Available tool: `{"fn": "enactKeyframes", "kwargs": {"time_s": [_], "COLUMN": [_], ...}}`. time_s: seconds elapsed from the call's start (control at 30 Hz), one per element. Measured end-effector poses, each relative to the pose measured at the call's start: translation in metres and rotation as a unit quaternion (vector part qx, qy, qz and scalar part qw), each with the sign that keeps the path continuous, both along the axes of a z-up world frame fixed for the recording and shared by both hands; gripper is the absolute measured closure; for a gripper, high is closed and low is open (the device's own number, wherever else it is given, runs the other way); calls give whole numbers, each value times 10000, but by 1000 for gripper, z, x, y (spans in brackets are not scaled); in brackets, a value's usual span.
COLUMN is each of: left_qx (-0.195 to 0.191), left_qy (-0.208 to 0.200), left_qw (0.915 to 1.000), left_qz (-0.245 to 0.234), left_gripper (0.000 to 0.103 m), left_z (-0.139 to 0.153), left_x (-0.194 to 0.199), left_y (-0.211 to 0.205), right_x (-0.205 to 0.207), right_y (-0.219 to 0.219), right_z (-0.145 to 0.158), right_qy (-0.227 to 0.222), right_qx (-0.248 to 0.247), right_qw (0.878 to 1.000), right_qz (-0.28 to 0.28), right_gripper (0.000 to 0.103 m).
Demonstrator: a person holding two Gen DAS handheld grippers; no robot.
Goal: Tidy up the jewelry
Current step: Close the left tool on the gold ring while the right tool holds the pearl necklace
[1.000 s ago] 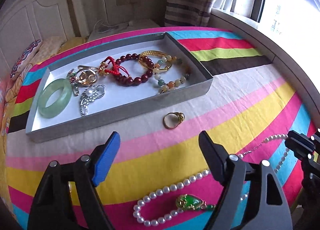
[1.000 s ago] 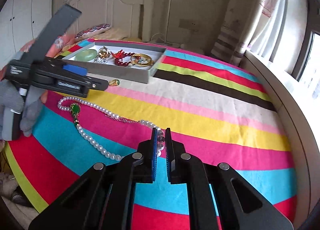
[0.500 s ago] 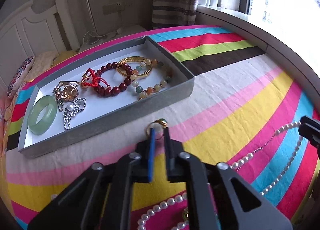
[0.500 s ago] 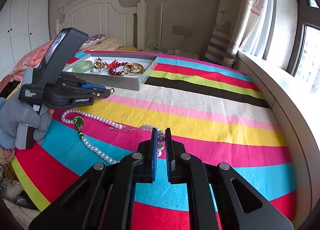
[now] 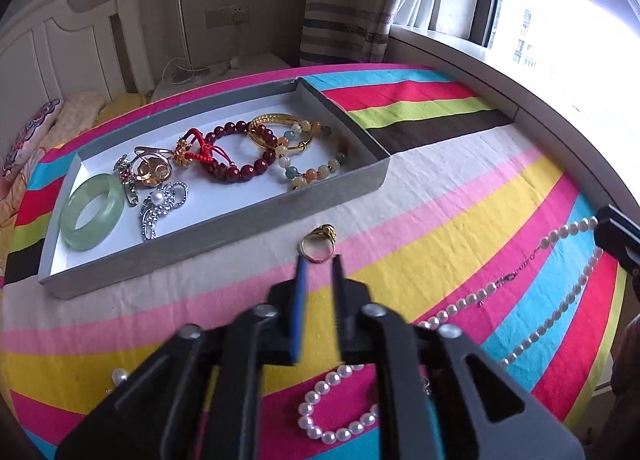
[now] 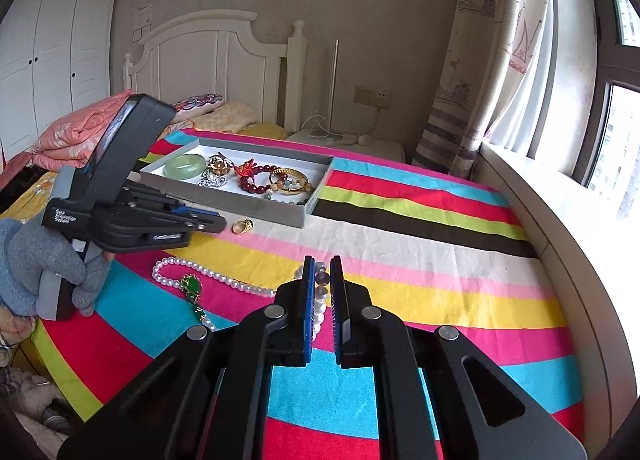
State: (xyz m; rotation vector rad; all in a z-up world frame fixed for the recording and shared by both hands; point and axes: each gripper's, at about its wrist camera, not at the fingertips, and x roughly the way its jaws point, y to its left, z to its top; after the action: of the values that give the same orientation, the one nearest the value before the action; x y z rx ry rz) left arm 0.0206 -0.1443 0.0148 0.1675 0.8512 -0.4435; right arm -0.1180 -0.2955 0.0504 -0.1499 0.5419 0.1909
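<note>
We hold the left gripper (image 5: 319, 260) with its 2 fingers aimed at the gold ring (image 5: 318, 244), which lies on the striped cloth (image 5: 460, 195) directly ahead of the tips, centred on the gap and just past it. The jaws are partly apart and opening, and nothing is between the pads; from the right wrist view the ring sits just beyond the fingertips, apart from them. The band seems to stand tilted with its ornament on the far side, toward the grey tray (image 5: 224, 227), though the fisheye makes that lean hard to judge. The tray lies further ahead and slightly left of the tool, already holding the jade bangle (image 5: 93, 211) and bead bracelets. So the move we expect turns on a short push straight forward and down so the pads straddle the band. Our right gripper (image 6: 321, 260) is much farther from the ring, shut, with beads of the pearl necklace (image 6: 224, 280) pinched between its tips.
</note>
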Motion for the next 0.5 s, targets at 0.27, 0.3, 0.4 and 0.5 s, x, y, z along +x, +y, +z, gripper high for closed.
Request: {"fn": "enactKeyframes", "kwargs": {"time_s": [0.27,0.3,0.4,0.5], "left_qx": [464,441,501,593], "left_qy": [30,23,-32,-254], "left_qw": [9988,9989,9984,9973], "left_qz": [-133,-166,-255,-353], "left_gripper": [68,73,83,83], "left_z": [-13,-14,-14,-13], "left_x": [27,28,26,15], "left_y": [-21,-22,-24,-26], "right_x": [-1,-1,-1,-2], "right_y": [-3,-4,-8,-10], "right_z": [-1,-1,-2,0], "right_qy": [53,55,48,-11], "right_qx": [20,32,73,115], "right_qw": [10000,10000,10000,9999], "right_qz": [9,-4,-48,-81], "right_gripper": [95,95,95,95]}}
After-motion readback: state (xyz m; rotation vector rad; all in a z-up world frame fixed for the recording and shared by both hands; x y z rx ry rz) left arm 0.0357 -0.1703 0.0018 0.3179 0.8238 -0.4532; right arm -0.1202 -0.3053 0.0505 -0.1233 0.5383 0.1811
